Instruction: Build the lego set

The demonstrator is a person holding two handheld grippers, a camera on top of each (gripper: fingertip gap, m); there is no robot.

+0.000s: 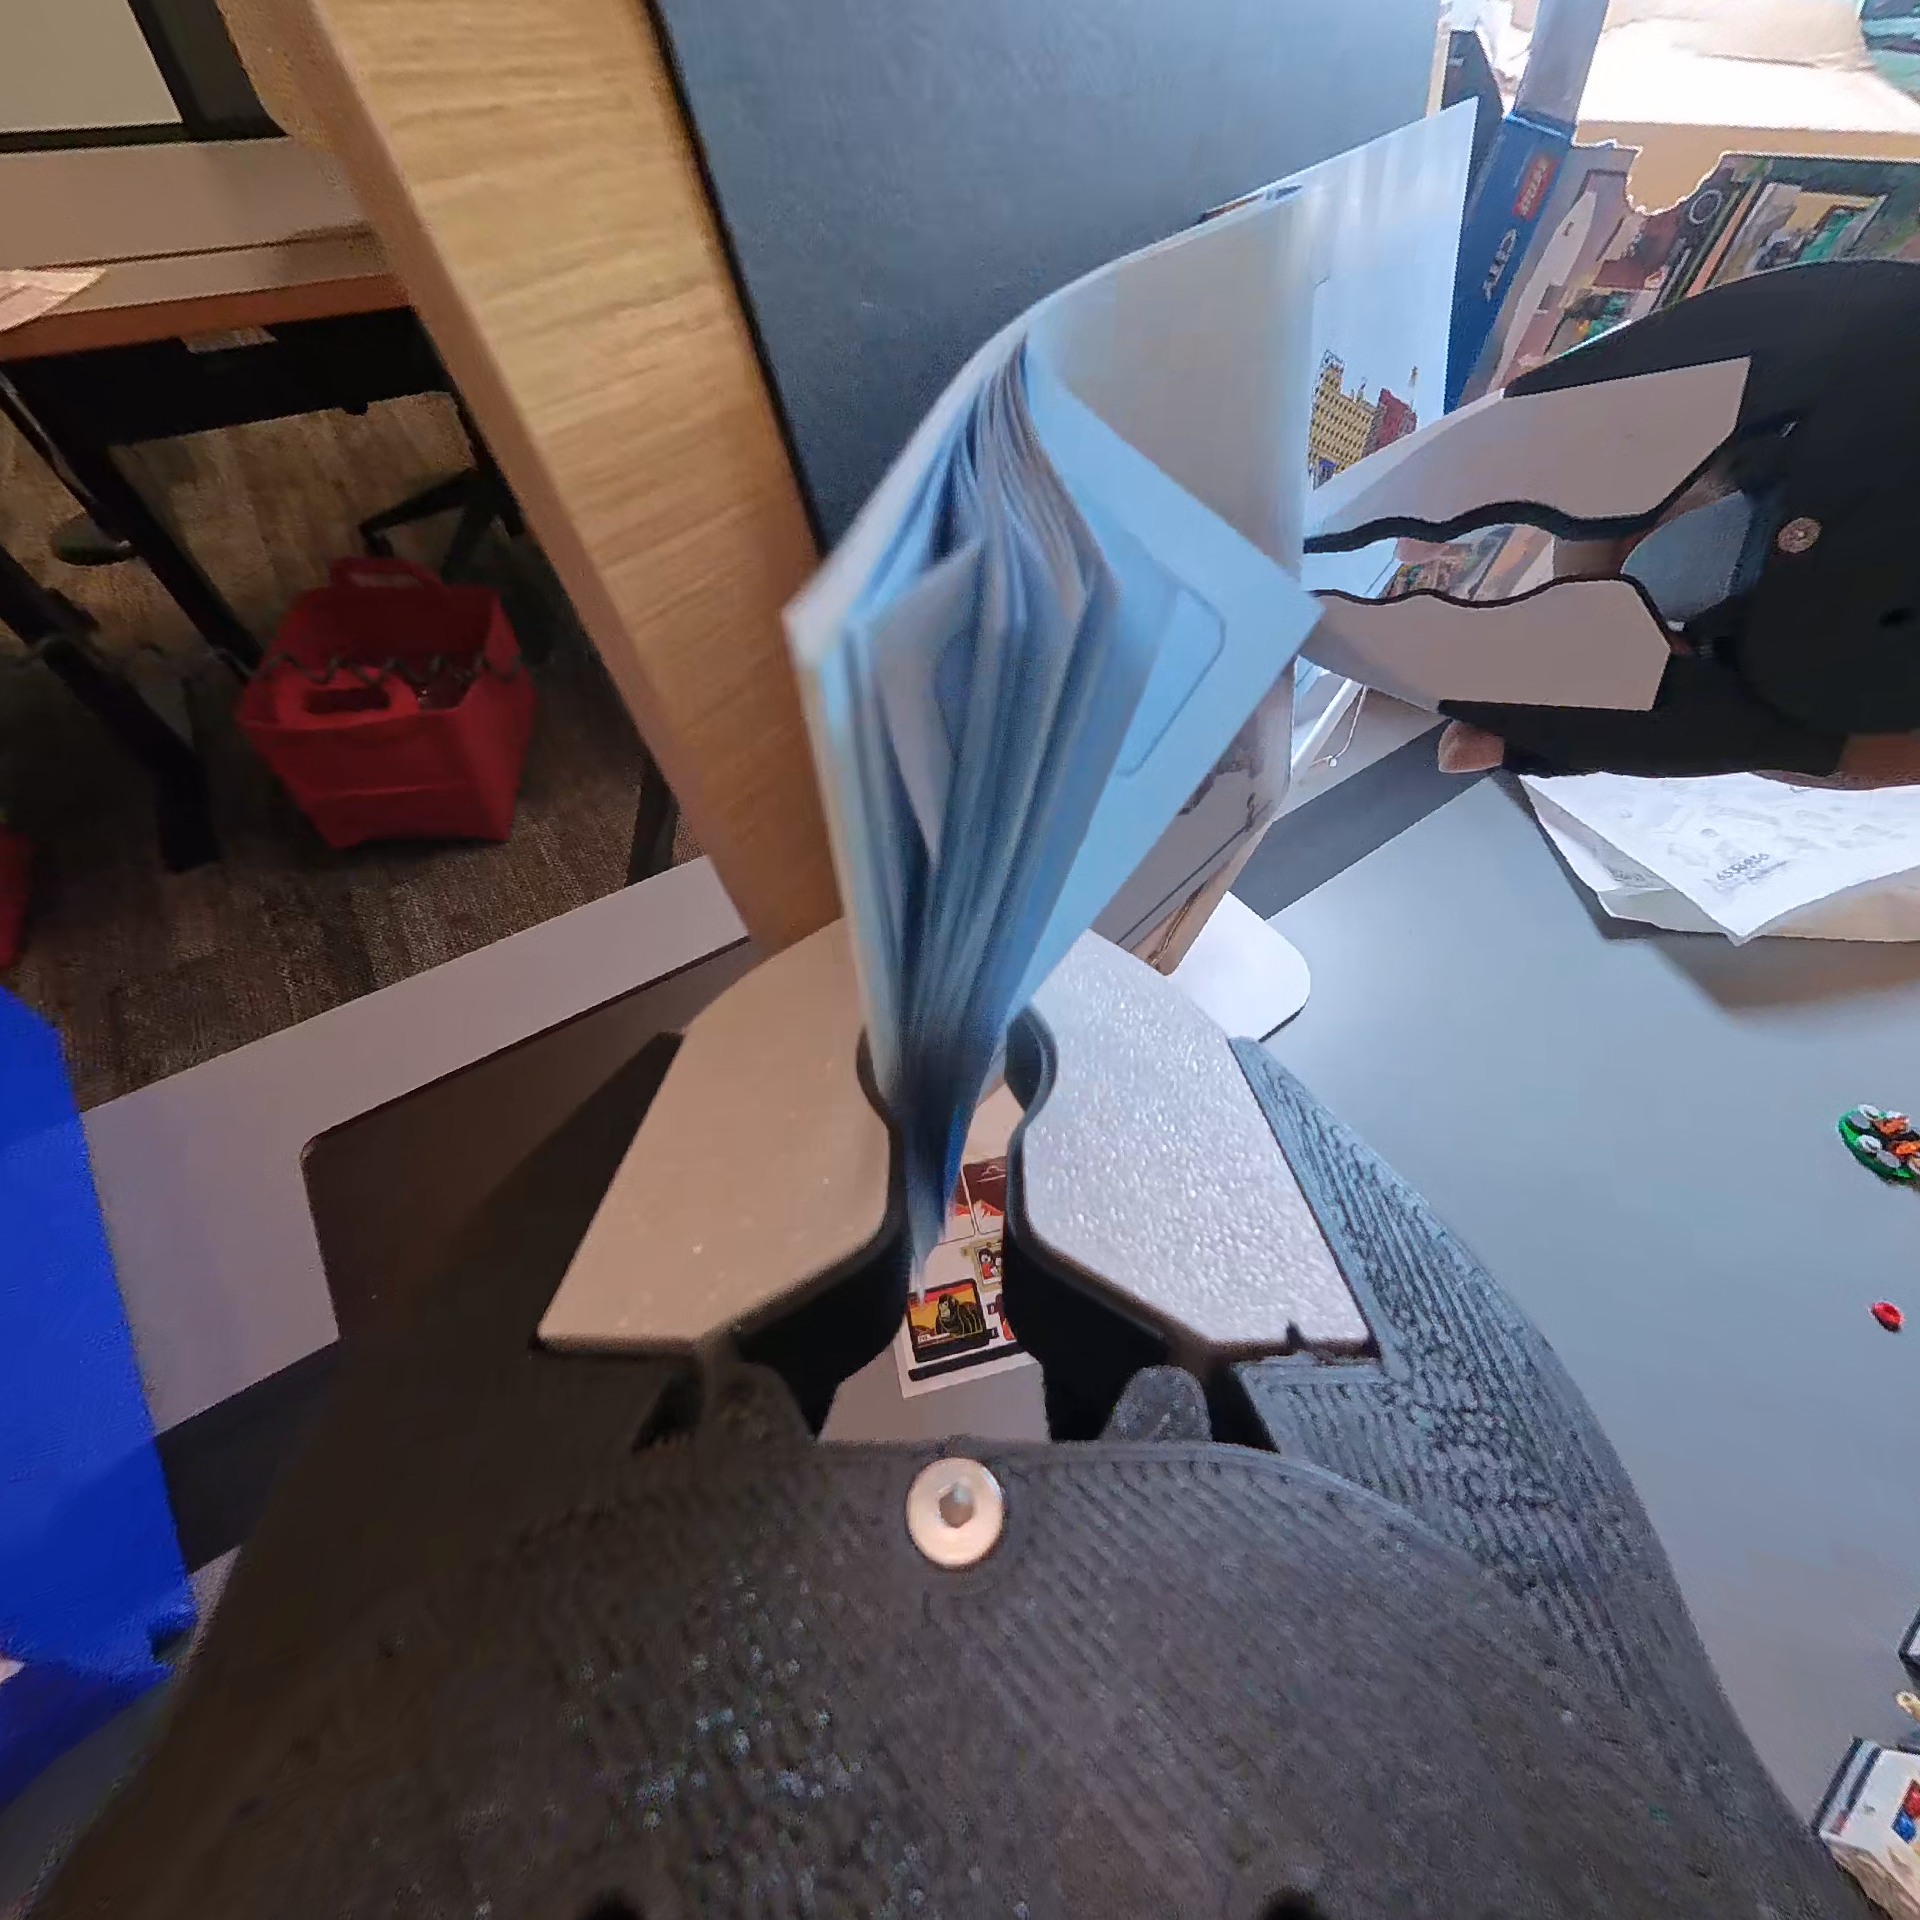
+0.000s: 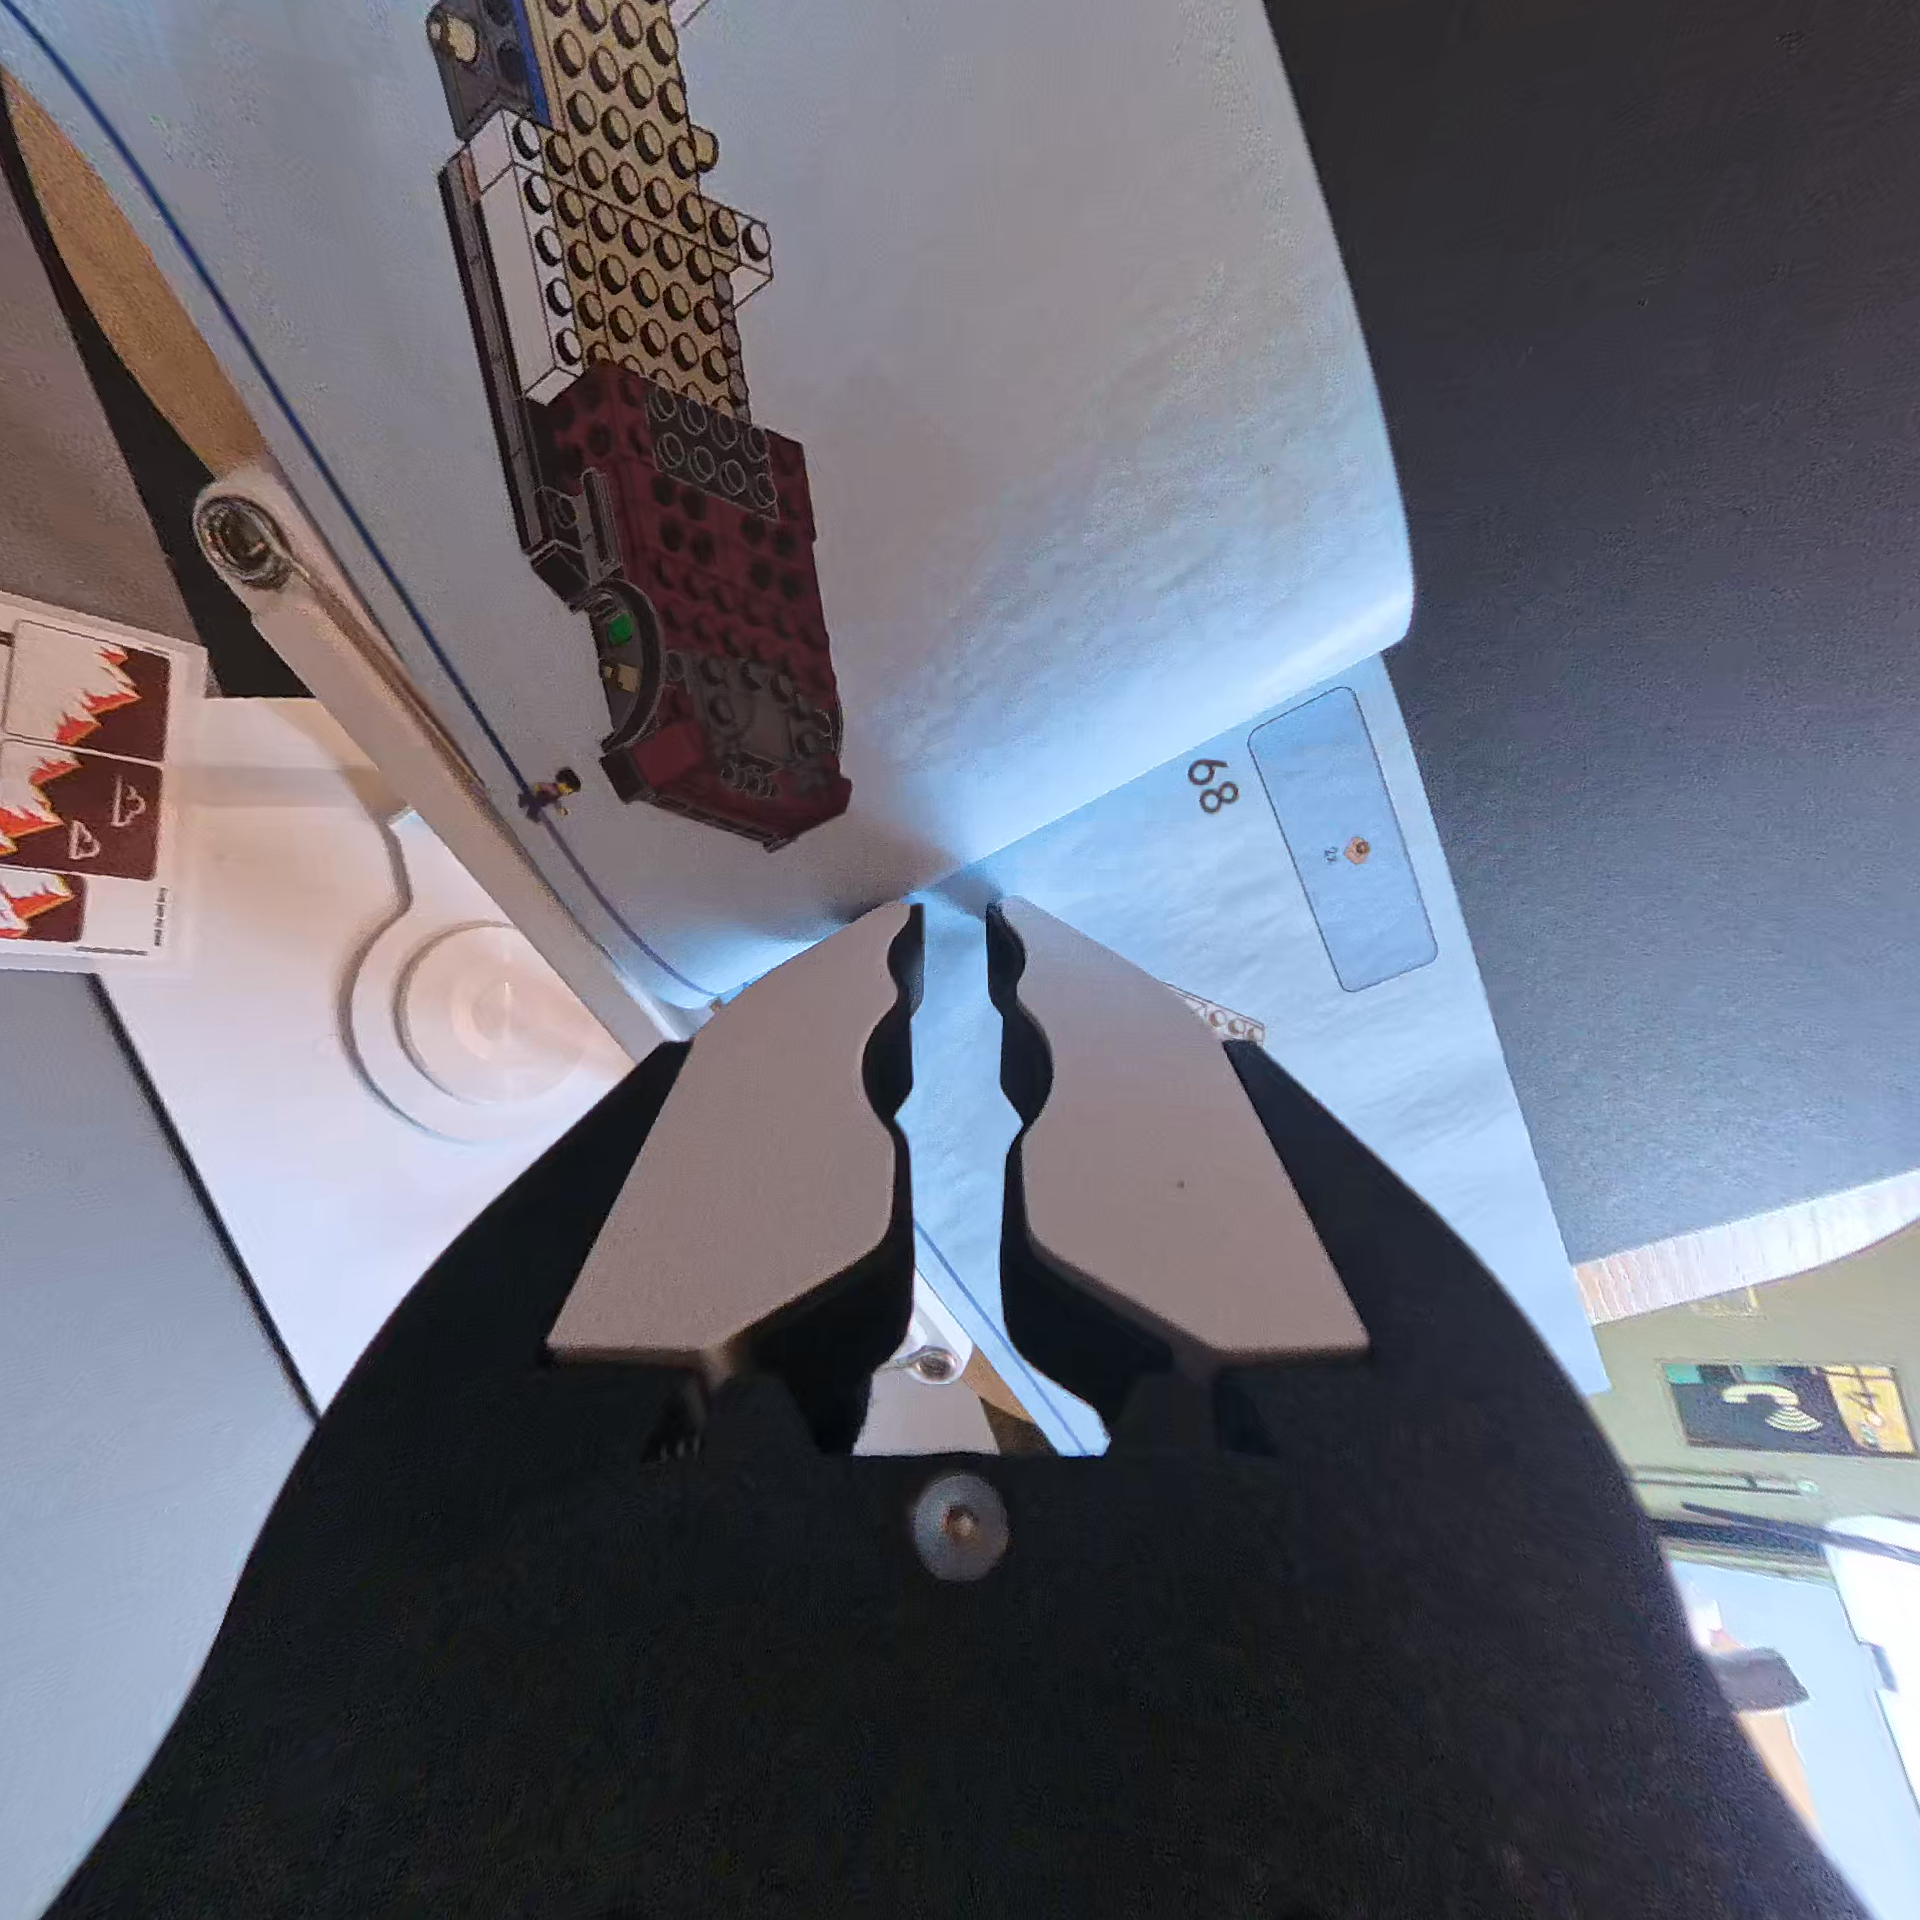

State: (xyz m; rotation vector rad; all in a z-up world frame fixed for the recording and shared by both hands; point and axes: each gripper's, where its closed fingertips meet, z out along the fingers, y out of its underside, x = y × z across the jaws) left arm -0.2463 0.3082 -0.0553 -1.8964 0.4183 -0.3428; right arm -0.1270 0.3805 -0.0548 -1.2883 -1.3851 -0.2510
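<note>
A grey desk (image 1: 1507,1195) runs up to a dark partition (image 1: 987,208), with carpet and a red basket (image 1: 384,707) off to the left gripper's left. An open blue instruction booklet (image 1: 997,644) stands straight ahead of the left gripper (image 1: 951,1049), its fanned pages dropping between the fingers, which are narrowly parted; I cannot tell whether they pinch it. The right gripper (image 2: 954,914) reaches in from the right, its tips narrow, a pale page lying behind the slit, apparently ungripped. A sticker sheet (image 1: 956,1320) lies under the left gripper, and small bricks (image 1: 1886,1143) lie to its right.
</note>
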